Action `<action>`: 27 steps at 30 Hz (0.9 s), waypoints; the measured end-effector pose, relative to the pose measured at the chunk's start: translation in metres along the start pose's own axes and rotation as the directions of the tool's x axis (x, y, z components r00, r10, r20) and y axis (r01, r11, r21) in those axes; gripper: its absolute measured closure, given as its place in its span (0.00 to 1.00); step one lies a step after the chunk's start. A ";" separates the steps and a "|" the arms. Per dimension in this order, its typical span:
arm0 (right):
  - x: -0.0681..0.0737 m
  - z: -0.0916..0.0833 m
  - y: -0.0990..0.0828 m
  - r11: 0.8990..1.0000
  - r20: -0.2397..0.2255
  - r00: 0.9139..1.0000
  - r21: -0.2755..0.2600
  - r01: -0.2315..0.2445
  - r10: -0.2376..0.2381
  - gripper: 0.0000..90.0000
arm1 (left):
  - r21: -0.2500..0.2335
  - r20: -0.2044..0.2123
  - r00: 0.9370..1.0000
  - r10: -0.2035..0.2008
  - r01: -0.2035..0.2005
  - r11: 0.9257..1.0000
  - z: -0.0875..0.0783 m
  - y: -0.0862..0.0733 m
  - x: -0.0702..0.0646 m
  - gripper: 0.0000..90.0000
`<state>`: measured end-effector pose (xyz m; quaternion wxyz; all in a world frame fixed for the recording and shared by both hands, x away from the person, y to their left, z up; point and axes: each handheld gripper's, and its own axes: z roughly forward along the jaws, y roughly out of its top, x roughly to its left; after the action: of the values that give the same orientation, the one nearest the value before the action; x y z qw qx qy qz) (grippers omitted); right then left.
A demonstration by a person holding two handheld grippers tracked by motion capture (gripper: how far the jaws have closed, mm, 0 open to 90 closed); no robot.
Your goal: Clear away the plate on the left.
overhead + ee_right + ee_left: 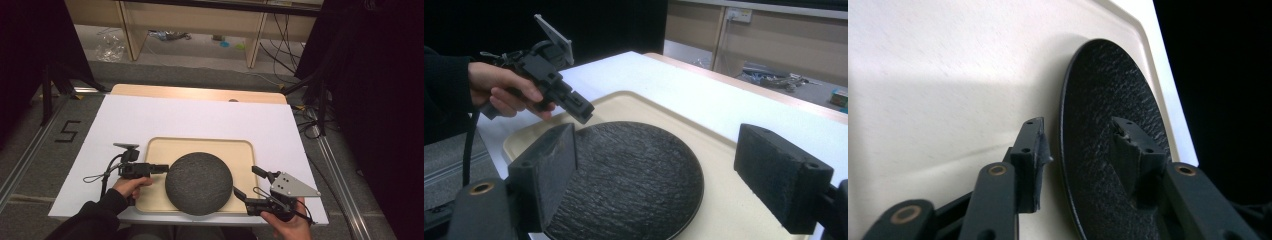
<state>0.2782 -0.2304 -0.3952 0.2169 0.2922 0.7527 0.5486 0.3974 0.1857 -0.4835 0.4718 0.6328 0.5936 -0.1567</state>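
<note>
Seemingly at the release step, the left gripper (159, 168) straddles the black slate plate's (199, 183) rim with jaws parted on the tray (200, 144)—the right gripper (245, 182) waits wide—next, back away cleanly.

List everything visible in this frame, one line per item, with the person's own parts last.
plate: one, dark grey, textured, lying on the tray.
tray: one, pale beige, on the white sheet.
white sheet: one, covering the table top.
table: one, light wood, edge showing at the far side.
shelf unit: one, light wood, on the floor beyond the table.
cables: several, black, on the floor at far right.
left tongs: one, black, jaws astride the plate's left rim.
right tongs: one, black, open, at the plate's right edge.
hands: two, gripping the tongs.
</note>
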 end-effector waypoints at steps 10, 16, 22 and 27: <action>-0.001 0.000 0.000 1.000 0.001 1.000 0.000 0.007 -0.007 0.21 | -0.005 -0.008 1.000 0.005 -0.005 1.000 -0.012 0.007 -0.001 0.39; -0.001 0.000 0.000 1.000 0.002 1.000 -0.001 0.005 -0.005 0.21 | -0.020 -0.010 1.000 0.013 -0.013 1.000 -0.017 0.008 -0.002 0.33; -0.001 0.000 0.000 1.000 0.002 1.000 -0.001 0.005 -0.005 0.21 | -0.057 -0.012 0.999 0.030 -0.031 0.998 -0.023 0.010 -0.004 0.32; -0.001 0.000 0.000 1.000 0.001 1.000 -0.001 0.005 -0.005 0.21 | -0.078 -0.012 0.999 0.044 -0.045 0.996 -0.029 0.010 -0.004 0.31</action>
<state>0.2784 -0.2312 -0.3954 0.2190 0.2905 0.7531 0.5482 0.3955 0.2073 -0.4618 0.4965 0.6278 0.5874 -0.1194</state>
